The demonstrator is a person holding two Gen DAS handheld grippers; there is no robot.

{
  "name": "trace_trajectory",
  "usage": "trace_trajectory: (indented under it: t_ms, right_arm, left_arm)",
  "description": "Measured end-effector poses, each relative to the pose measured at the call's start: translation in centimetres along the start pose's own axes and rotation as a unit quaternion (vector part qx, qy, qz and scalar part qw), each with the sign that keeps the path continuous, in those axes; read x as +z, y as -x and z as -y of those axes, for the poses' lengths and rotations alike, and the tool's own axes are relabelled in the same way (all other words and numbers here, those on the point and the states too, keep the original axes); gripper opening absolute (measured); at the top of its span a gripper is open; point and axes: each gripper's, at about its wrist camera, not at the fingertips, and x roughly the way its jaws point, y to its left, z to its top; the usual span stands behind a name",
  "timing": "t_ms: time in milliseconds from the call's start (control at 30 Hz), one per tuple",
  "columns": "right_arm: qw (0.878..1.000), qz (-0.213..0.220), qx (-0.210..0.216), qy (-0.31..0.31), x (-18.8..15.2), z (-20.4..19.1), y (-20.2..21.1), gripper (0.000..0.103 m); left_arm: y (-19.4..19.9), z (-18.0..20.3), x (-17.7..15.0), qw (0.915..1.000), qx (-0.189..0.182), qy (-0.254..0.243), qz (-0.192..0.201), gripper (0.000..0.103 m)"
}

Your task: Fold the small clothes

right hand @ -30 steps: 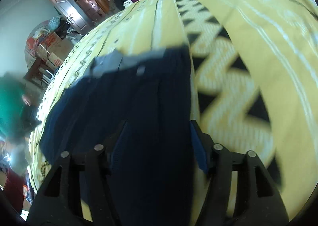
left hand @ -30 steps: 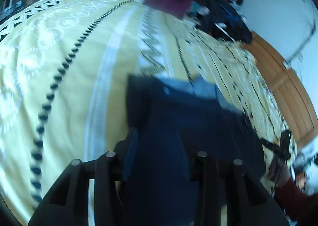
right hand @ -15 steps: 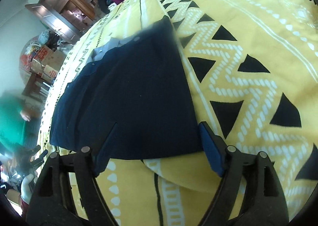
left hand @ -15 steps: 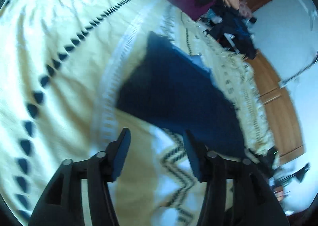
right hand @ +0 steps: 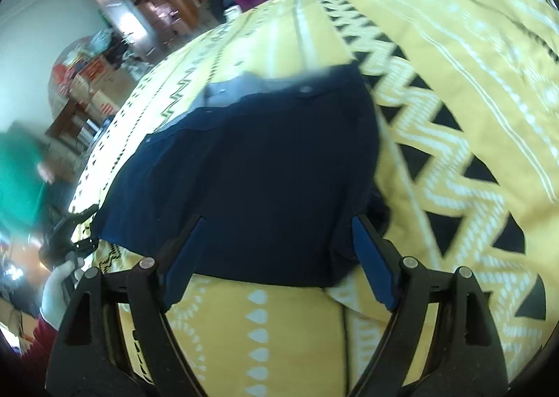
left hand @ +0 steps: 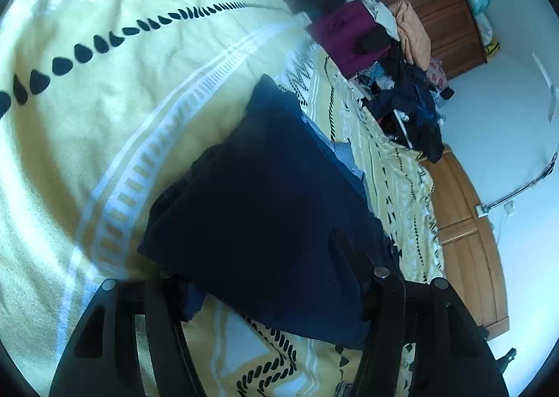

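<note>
L wrist: left claw [left hand: 269, 278] spread wide, empty, over near edge of navy shirt [left hand: 265, 208], folded flat on yellow bedspread [left hand: 104, 89].
R wrist: right claw [right hand: 277, 257] wide, empty, same shirt [right hand: 251, 170]. Fold looks laid; next probably regrip edge for another fold.

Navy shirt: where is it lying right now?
In both wrist views the navy shirt lies folded on the yellow patterned bedspread, just ahead of the open left gripper and right gripper.

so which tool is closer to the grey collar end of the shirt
Neither clearly: both the left tool and right tool hang open over the shirt's near hem, opposite the collar.
</note>
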Motion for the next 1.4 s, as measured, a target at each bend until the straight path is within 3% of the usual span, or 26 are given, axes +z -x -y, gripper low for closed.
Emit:
trace_trajectory:
  t_ms: [167,300,467,533,600,700,833,900,967,1033,1100,1200,1300,1400]
  right_arm:
    - [1.000,-0.006,0.013,0.011,-0.2,-2.1,-1.5,0.083]
    - [0.999,-0.018,0.046,0.018,-1.3,-3.9,-2.6,0.083]
    - [0.995,-0.028,0.062,0.075,-3.1,-6.8,-3.0,0.083]
    - [0.993,-0.032,0.049,0.107,-3.7,-7.5,-3.2,0.083]
    - [0.989,-0.033,0.029,0.144,-4.2,-7.8,-3.4,0.083]
    - [0.981,-0.044,-0.012,0.188,-5.7,-7.5,-4.2,0.085]
    - [0.968,-0.057,-0.080,0.231,-8.0,-6.2,-6.2,0.087]
    - [0.956,-0.024,-0.108,0.270,-9.0,-6.5,-6.6,0.103]
    - [0.948,-0.013,-0.125,0.293,-9.6,-6.5,-7.8,0.103]
    - [0.952,-0.016,-0.118,0.282,-9.2,-6.0,-8.4,0.103]
    - [0.954,-0.018,-0.112,0.277,-8.9,-5.9,-8.5,0.103]
    - [0.954,-0.012,-0.115,0.278,-9.1,-6.0,-8.2,0.103]
    - [0.952,-0.009,-0.122,0.281,-9.5,-6.2,-8.0,0.103]
    - [0.953,-0.007,-0.121,0.278,-9.6,-6.3,-7.6,0.103]
  left_arm:
    - [0.2,0.4,0.5,0.9997,0.004,0.018,-0.017,0.065]
    - [-0.9,-0.1,0.4,0.9993,0.006,0.028,-0.022,0.076]
    - [-1.3,-0.5,0.4,0.9989,-0.014,0.044,0.001,0.084]
    - [-1.4,-0.7,0.4,0.9988,-0.016,0.046,-0.003,0.084]
    - [-1.7,-0.3,0.3,0.9997,-0.006,0.011,-0.022,0.084]
    - [-2.2,1.0,-0.7,0.9958,0.016,-0.081,-0.041,0.085]
    - [-2.8,2.6,-1.8,0.9886,0.043,-0.139,-0.039,0.094]
    - [-3.8,3.9,-2.3,0.9814,0.076,-0.171,-0.042,0.102]
    - [-4.8,5.0,-2.8,0.9721,0.111,-0.201,-0.049,0.103]
    - [-5.6,5.8,-3.3,0.9609,0.151,-0.226,-0.055,0.103]
    - [-5.8,6.0,-3.6,0.9573,0.163,-0.232,-0.057,0.103]
    - [-4.8,4.9,-3.2,0.9655,0.133,-0.218,-0.051,0.103]
    - [-3.4,3.1,-2.1,0.9837,0.054,-0.168,-0.037,0.103]
    - [-2.0,2.1,-1.7,0.9899,-0.009,-0.140,-0.020,0.103]
